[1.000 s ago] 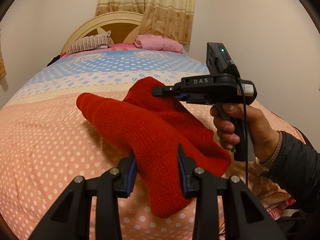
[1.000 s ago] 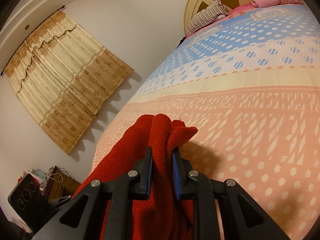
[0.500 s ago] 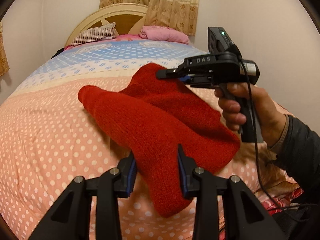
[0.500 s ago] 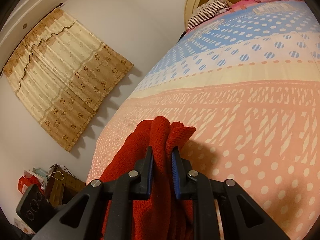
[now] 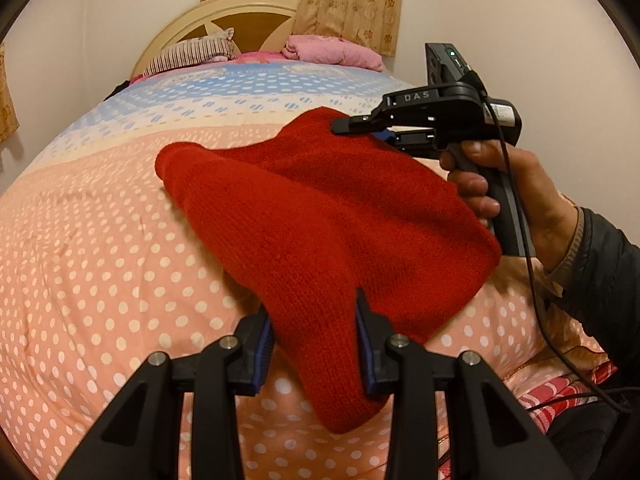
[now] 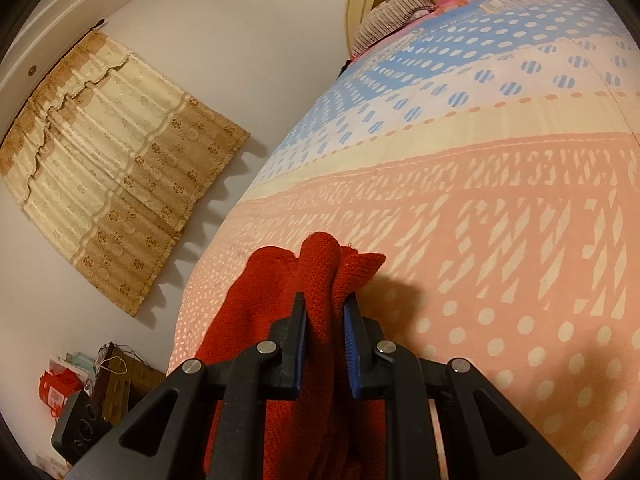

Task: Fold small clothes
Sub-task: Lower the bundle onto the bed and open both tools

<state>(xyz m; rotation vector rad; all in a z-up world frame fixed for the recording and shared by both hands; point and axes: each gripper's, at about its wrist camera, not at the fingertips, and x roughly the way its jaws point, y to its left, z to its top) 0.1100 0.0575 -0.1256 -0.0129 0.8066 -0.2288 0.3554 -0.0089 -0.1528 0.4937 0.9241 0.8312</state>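
nearest, the left claw [image 5: 316, 344] pinches one end of a red knit garment [image 5: 320, 220], lifted above a dotted bedspread [image 5: 100, 260]. farther right, the right claw [image 5: 352, 126], in a hand [image 5: 516, 196], is clamped on a bunched fold. striped pillow [image 5: 188, 54] at the headboard.

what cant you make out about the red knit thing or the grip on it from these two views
- Left wrist view: the red knit garment is bunched, so its type is unclear; the left gripper covers its near part.
- Right wrist view: the right gripper hides the pinched folds; the bottom edge cuts off the rest.
- The bedspread under it is covered.
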